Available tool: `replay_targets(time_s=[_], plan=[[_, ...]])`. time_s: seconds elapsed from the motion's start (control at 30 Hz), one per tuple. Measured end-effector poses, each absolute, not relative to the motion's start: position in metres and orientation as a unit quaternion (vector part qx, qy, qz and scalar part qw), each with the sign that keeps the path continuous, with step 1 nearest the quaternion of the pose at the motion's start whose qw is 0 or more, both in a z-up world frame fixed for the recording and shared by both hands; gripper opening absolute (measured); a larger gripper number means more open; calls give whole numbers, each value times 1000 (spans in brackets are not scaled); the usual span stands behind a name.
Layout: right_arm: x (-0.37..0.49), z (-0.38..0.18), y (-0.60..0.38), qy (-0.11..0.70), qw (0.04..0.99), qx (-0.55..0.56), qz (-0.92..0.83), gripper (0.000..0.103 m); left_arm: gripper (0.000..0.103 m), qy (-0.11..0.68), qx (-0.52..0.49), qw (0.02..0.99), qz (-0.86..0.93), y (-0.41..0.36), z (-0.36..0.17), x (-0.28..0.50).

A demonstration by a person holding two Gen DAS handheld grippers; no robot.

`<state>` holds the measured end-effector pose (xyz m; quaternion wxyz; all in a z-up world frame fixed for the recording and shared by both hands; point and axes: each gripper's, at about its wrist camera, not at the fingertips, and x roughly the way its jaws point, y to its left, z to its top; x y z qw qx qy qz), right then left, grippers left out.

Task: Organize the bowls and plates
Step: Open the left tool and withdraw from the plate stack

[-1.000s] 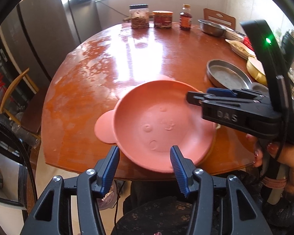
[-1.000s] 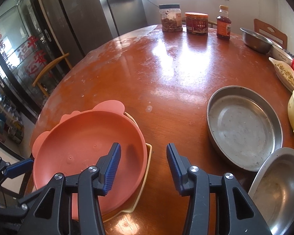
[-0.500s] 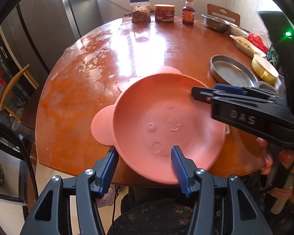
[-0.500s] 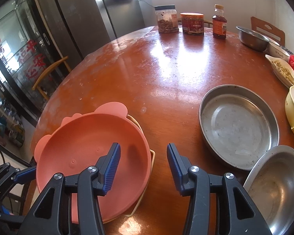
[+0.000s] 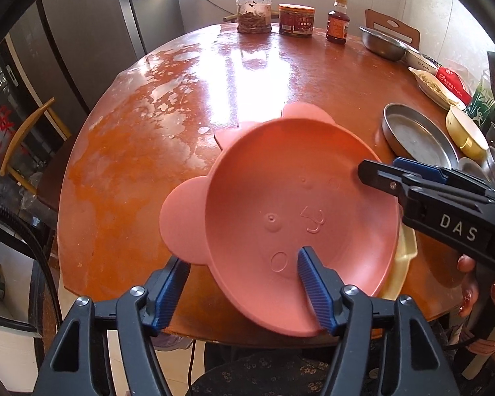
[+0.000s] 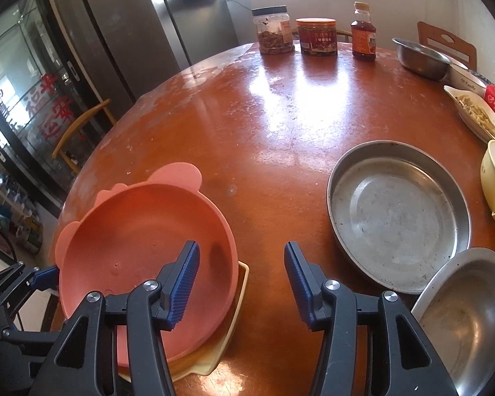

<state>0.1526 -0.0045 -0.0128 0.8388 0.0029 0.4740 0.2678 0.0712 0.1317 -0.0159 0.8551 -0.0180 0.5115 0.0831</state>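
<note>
left tongs (image 5: 242, 285) straddle pink plate (image 5: 300, 217) rim | right view only: steel bowl (image 6: 465, 316)

Black hand-held gripper (image 5: 244, 283) frames, ribbed blue pads (image 5: 313, 292), silver screws, white "DAS" lettering.

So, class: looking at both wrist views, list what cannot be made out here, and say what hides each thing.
- Yellow dish: both views, mostly covered by the pink plate.
- Steel bowl: right wrist view, cut off by the frame edge.
- Jar label: both views, too small to read.
- Right gripper against the pink plate's rim: its near finger hides any contact.
</note>
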Motion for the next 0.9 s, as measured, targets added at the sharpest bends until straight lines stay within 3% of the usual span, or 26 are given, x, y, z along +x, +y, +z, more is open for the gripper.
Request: replay_targets(time_s=[0.9], plan=[[150, 8, -26, 459, 848, 5, 264, 56, 67, 510, -21, 856, 78, 116, 0, 51]])
